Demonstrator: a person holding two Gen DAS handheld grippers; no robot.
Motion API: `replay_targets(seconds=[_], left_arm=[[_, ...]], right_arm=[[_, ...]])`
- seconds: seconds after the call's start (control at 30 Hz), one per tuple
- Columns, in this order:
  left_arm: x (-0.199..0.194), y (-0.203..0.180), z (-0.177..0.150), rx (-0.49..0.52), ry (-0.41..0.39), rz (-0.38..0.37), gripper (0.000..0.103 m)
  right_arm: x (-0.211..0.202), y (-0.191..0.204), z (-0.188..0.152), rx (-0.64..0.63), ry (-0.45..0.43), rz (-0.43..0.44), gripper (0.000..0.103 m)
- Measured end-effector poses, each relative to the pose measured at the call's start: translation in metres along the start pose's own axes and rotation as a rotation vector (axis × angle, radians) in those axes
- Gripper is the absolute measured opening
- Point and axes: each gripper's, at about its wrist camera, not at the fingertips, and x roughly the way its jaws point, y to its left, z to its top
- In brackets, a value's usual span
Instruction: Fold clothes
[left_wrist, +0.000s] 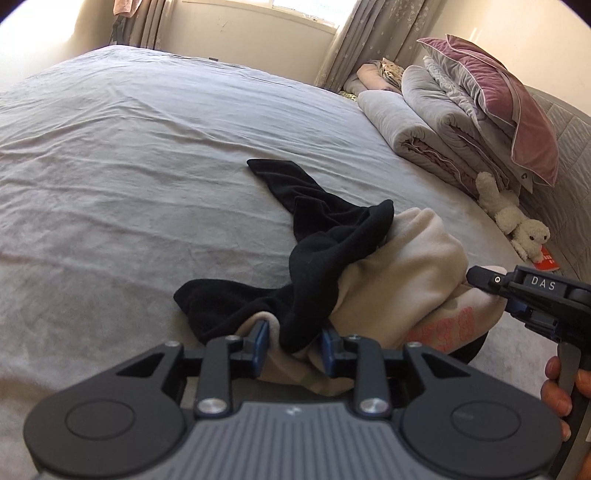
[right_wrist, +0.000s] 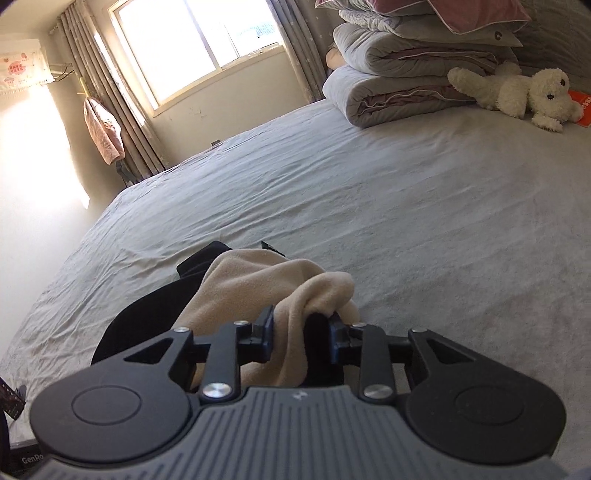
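— Gripping what?
— Both my grippers, left (left_wrist: 293, 341) and right (right_wrist: 301, 328), pinch the bunched cream garment (left_wrist: 402, 266), black garment (left_wrist: 325, 236) draped over, near the bed's (left_wrist: 129, 147) edge.
— Advice?
— Lift evenly, shaking the black one loose.

1. The right gripper (right_wrist: 301, 332) fills the near foreground, its jaws closed on a fold of the cream fleece garment (right_wrist: 255, 284); the cloth bunches up between the blue-padded fingers (right_wrist: 266, 330).
2. A black garment (right_wrist: 147, 314) lies under and left of the cream one, touching it.
3. Both rest on the grey bed sheet (right_wrist: 369, 206), which stretches ahead of the gripper.
4. Far ahead to the right, folded quilts (right_wrist: 388, 85) are stacked; just right of them lies a white plush dog (right_wrist: 524, 92), touching an orange booklet (right_wrist: 581, 103).
5. Far ahead to the left stands a bright window (right_wrist: 199, 40) with curtains (right_wrist: 107, 74); a pink cloth (right_wrist: 105, 129) hangs beside them.
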Motion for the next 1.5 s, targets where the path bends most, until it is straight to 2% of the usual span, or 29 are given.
replay_targets(seconds=[0.13, 0.23, 0.33, 0.47, 0.53, 0.57, 0.63, 0.7, 0.73, 0.77, 0.83, 0.9, 0.93, 1.03, 1.3, 1.43, 1.5], left_arm=[[-0.003, 0.0, 0.0, 0.005, -0.014, -0.012, 0.055], [-0.004, 0.002, 0.003, 0.002, -0.032, -0.01, 0.064], [-0.007, 0.002, 0.005, 0.008, -0.06, -0.003, 0.069], [-0.006, 0.002, 0.007, 0.034, -0.072, -0.005, 0.069], [-0.004, 0.002, 0.007, 0.04, -0.067, -0.005, 0.067], [-0.003, 0.003, 0.008, 0.04, -0.061, -0.006, 0.066], [-0.001, 0.004, 0.008, 0.039, -0.051, -0.008, 0.055], [0.0, 0.006, 0.007, 0.035, -0.045, -0.005, 0.051], [0.0, 0.006, 0.007, 0.036, -0.041, -0.005, 0.042], [0.0, 0.006, 0.007, 0.037, -0.038, -0.003, 0.038], [0.001, 0.006, 0.007, 0.036, -0.038, 0.002, 0.018], [0.001, 0.006, 0.008, 0.029, -0.042, -0.001, 0.011], [0.001, 0.007, 0.008, 0.025, -0.046, 0.001, 0.011], [-0.002, 0.006, 0.009, 0.019, -0.064, 0.012, 0.01], [-0.012, 0.011, 0.012, -0.003, -0.095, 0.025, 0.01], [-0.016, 0.015, 0.013, -0.014, -0.101, 0.035, 0.009], [-0.016, 0.018, 0.014, -0.021, -0.097, 0.041, 0.009]], right_arm=[[-0.007, 0.001, -0.004, -0.025, -0.001, 0.001, 0.064], [-0.009, -0.001, -0.007, 0.0, 0.02, 0.02, 0.072], [-0.009, 0.002, -0.011, 0.014, 0.045, 0.037, 0.077], [-0.007, 0.008, -0.019, 0.022, 0.082, 0.06, 0.083], [-0.004, 0.014, -0.025, 0.005, 0.102, 0.06, 0.089], [-0.002, 0.018, -0.028, -0.01, 0.106, 0.05, 0.089], [0.002, 0.023, -0.032, -0.034, 0.104, 0.028, 0.089], [0.005, 0.025, -0.035, -0.036, 0.101, 0.012, 0.089], [0.007, 0.024, -0.035, -0.023, 0.105, 0.009, 0.086], [0.009, 0.023, -0.035, -0.011, 0.11, 0.005, 0.081], [0.012, 0.021, -0.036, -0.003, 0.12, -0.01, 0.055], [0.013, 0.021, -0.037, 0.002, 0.109, -0.015, 0.044], [0.012, 0.021, -0.037, 0.004, 0.102, -0.017, 0.039], [0.006, 0.023, -0.032, -0.018, 0.063, -0.015, 0.03], [-0.002, 0.02, -0.014, -0.037, -0.024, -0.018, 0.024], [0.0, 0.017, -0.002, -0.067, -0.088, -0.033, 0.017], [0.001, 0.014, 0.001, -0.048, -0.09, -0.02, 0.017]])
